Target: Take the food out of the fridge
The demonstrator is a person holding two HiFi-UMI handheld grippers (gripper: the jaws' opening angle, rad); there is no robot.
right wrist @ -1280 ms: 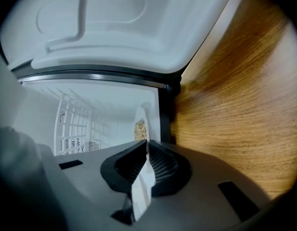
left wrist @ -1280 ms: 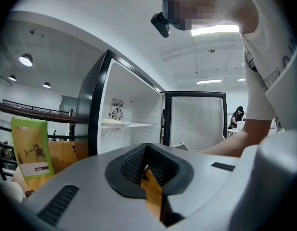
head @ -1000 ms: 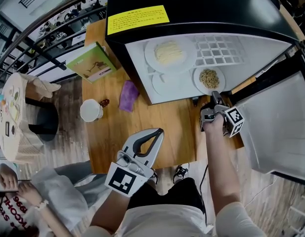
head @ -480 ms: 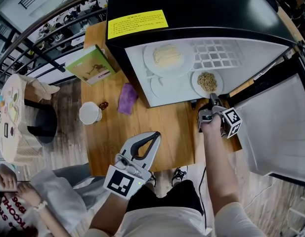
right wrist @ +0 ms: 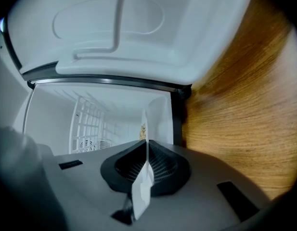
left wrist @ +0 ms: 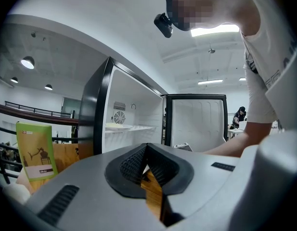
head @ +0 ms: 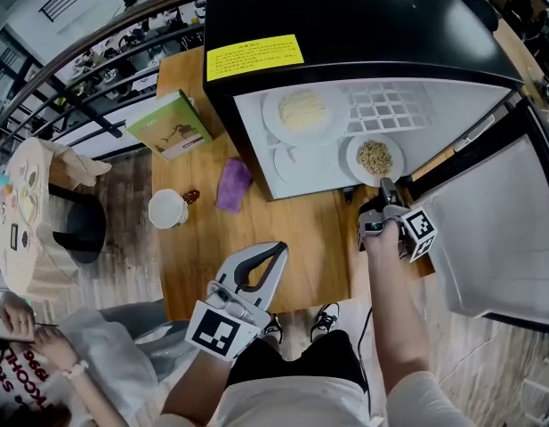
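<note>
Open black fridge (head: 363,16) on the far right part of the wooden table (head: 283,225), yellow label (head: 254,57) along its top front edge, door (head: 496,229) swung out to the right. On its white shelf (head: 296,163), toward the back left, a large plate (head: 272,114) heaped with pale food (head: 302,109). At the shelf's front right corner, a small plate (head: 353,160) of brownish noodles (head: 375,157), within the fridge opening. Right gripper (head: 386,186) reaching in from the table's right edge and clamped on the near rim of the small plate. Jaws just drawn in further, all but together, with the thin white plate edge pinched between the ribbed pads. Left gripper (head: 281,249) held over the table's near edge, well apart from the fridge and from both plates. Jaws pressed tip to tip, nothing between them. Toward the table's left edge, a white cup (head: 167,208) with a small dark brown thing (head: 191,197) just beside it, too small to tell more. Between cup and fridge, a purple cloth (head: 232,185) lying flat on the wood. At the table's far left corner, a green book (head: 172,124) standing upright beside the fridge wall.
</note>
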